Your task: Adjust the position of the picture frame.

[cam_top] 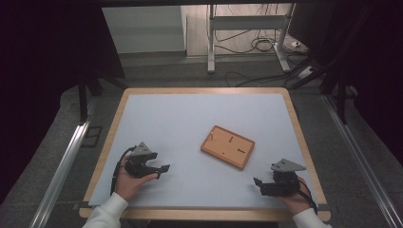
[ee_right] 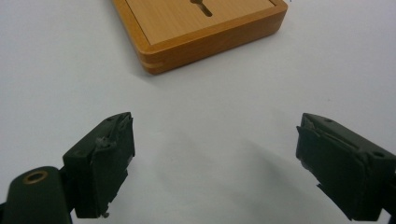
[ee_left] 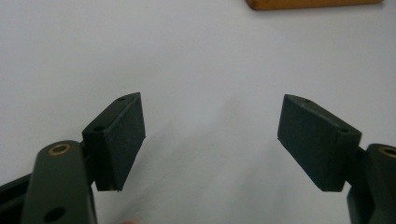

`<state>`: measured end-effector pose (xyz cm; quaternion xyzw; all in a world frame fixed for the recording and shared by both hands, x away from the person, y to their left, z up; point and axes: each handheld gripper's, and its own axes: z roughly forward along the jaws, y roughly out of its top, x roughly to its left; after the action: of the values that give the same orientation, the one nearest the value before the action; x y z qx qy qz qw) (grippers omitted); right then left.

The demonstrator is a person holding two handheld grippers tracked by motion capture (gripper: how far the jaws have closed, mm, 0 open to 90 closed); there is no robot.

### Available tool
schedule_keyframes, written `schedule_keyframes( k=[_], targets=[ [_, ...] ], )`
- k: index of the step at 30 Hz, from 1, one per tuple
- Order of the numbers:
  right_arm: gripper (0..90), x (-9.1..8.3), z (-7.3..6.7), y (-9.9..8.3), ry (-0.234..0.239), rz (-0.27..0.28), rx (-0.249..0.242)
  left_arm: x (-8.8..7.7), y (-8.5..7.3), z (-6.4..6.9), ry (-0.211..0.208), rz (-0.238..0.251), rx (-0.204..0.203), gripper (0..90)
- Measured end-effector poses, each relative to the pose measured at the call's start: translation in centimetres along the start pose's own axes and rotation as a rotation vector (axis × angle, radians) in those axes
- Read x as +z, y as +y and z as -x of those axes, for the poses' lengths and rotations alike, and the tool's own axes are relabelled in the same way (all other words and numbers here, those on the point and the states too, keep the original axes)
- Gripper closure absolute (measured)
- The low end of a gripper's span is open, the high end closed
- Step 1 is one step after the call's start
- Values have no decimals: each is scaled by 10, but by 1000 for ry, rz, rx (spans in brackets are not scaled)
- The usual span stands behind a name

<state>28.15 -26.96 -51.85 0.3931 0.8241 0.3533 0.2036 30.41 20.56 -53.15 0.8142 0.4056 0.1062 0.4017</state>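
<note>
Both tools rest low at the near edge of the table, each in a hand with a white sleeve: the left tool [cam_top: 163, 169] and the right tool [cam_top: 258, 183] are of matte black plastic, each topped by a grey three-cornered plate, and each trails a dark cable back along the wrist. Seen in its own view, the left tool [ee_left: 211, 140] has its jaws standing wide apart with nothing between them; its pads [ee_left: 125, 140] are flat, rectangular blocks faced in fine-grained dark rubber, with a brass-ringed screw hole on the arm behind. The right tool [ee_right: 215, 163] is likewise spread open and empty, though its pads [ee_right: 112, 163] look rougher (the rubber facing is frayed and peeling at the edges). Beyond and between them, nearer the right tool, lies a wooden board [cam_top: 227, 146], a shallow rectangular frame of warm orange-brown wood with a raised rim, a smooth recessed panel and small dark slots, one of them keyhole-shaped; it lies flat and askew, well apart from both tools. It sits on a pale, smooth white mat [cam_top: 190, 118] that covers the table [cam_top: 114, 123], whose light wooden border shows all round. Past the table, grey carpeted floor [cam_top: 157, 76] carries metal rails [cam_top: 62, 164] at either side, white table legs [cam_top: 211, 42] and loose black cables [cam_top: 256, 45], with dark curtains flanking the room.
</note>
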Motion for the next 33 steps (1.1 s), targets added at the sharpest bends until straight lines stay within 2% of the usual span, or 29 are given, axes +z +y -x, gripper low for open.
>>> schedule_keyframes(
  k=[3,6,8,10,12,15,18,24,28,33],
  targets=[
    [119,0,1,0,-5,3,8,0,1,0,0,1,-10,239],
    [119,0,2,0,-13,3,10,0,2,1,-7,0,-1,255],
    [119,0,4,-1,-20,-6,13,2,6,4,-16,-6,25,256],
    [120,0,4,-2,-19,-9,17,3,8,6,-14,-6,32,255],
    [119,1,4,-2,-3,-16,30,4,14,8,-16,-2,52,254],
    [120,0,2,-1,7,-9,42,4,20,11,-18,8,59,256],
    [119,-1,2,-1,-4,3,41,5,26,12,-33,9,83,252],
    [122,-2,2,-1,-4,5,44,7,32,14,-49,7,91,257],
    [123,-2,2,0,-7,9,46,8,41,20,-53,20,117,274],
    [122,-3,1,0,-8,16,54,10,53,23,-59,33,98,283]
  ],
)
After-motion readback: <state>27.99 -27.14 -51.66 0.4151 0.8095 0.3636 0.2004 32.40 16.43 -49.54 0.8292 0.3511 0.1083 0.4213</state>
